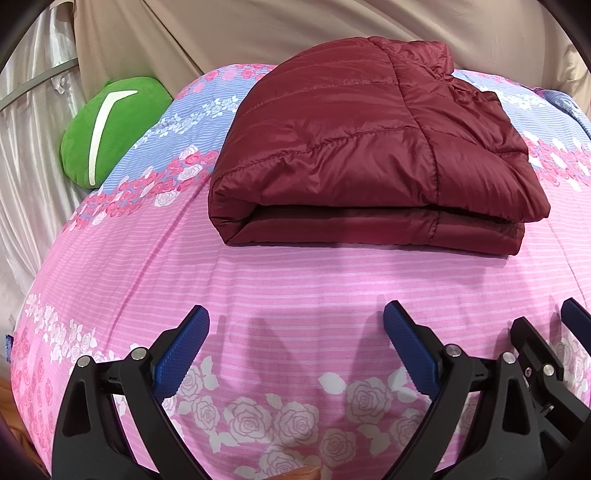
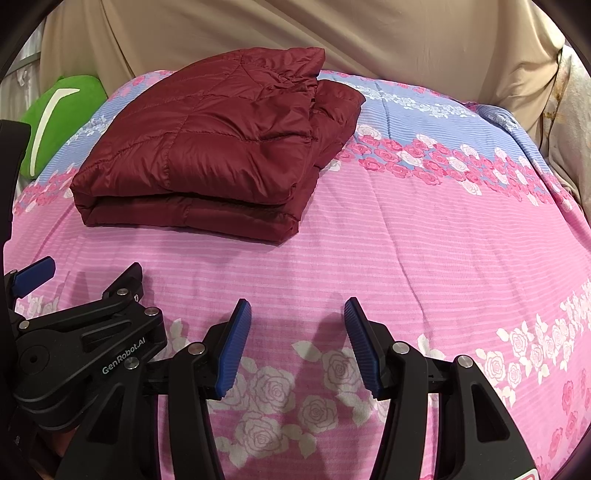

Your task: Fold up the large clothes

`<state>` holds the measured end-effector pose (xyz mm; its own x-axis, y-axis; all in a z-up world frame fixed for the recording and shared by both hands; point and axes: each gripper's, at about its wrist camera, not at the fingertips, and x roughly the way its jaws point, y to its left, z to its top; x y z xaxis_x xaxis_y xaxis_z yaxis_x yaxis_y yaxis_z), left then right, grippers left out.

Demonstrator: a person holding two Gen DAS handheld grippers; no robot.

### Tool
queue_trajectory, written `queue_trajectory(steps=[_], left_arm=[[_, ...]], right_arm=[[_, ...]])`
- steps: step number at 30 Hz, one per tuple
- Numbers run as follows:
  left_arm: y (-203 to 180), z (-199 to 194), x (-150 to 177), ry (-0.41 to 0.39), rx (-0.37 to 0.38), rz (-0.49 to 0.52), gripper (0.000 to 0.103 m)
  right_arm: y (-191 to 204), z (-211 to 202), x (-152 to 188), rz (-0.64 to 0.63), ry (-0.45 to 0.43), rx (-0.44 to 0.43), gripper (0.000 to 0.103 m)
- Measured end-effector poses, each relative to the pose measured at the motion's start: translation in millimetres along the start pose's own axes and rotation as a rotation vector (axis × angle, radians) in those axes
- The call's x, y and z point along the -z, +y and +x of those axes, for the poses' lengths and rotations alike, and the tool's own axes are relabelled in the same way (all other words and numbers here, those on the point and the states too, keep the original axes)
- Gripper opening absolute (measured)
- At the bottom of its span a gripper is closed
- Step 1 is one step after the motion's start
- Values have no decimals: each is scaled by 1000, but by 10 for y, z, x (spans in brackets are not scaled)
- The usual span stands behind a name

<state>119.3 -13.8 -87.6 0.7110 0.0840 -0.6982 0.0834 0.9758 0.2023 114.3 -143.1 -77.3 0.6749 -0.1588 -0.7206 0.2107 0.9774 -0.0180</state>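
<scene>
A dark red quilted jacket [image 1: 354, 155] lies folded into a thick rectangle on the pink and blue floral bedspread [image 1: 295, 280]. In the right wrist view the same jacket [image 2: 207, 158] sits at the upper left. My left gripper [image 1: 295, 325] hovers over the bedspread in front of the jacket, open, with nothing between its blue pads. My right gripper [image 2: 297, 314] is also open and empty, over bare bedspread [image 2: 406, 240] to the right of the jacket. The left gripper's black frame [image 2: 92, 343] shows at the left of the right wrist view.
A green cushion [image 1: 107, 129] with a white stripe lies at the bed's far left edge. Beige cloth [image 1: 258, 33] hangs behind the bed, and silvery curtain [image 1: 26, 122] on the left. Bare bedspread stretches right of the jacket.
</scene>
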Motion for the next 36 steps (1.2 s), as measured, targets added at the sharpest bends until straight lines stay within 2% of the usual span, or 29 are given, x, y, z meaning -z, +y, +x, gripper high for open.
queue_trajectory(steps=[36], left_arm=[[1, -11, 3, -1, -4, 1, 91]], right_arm=[[20, -5, 6, -4, -3, 7, 51]])
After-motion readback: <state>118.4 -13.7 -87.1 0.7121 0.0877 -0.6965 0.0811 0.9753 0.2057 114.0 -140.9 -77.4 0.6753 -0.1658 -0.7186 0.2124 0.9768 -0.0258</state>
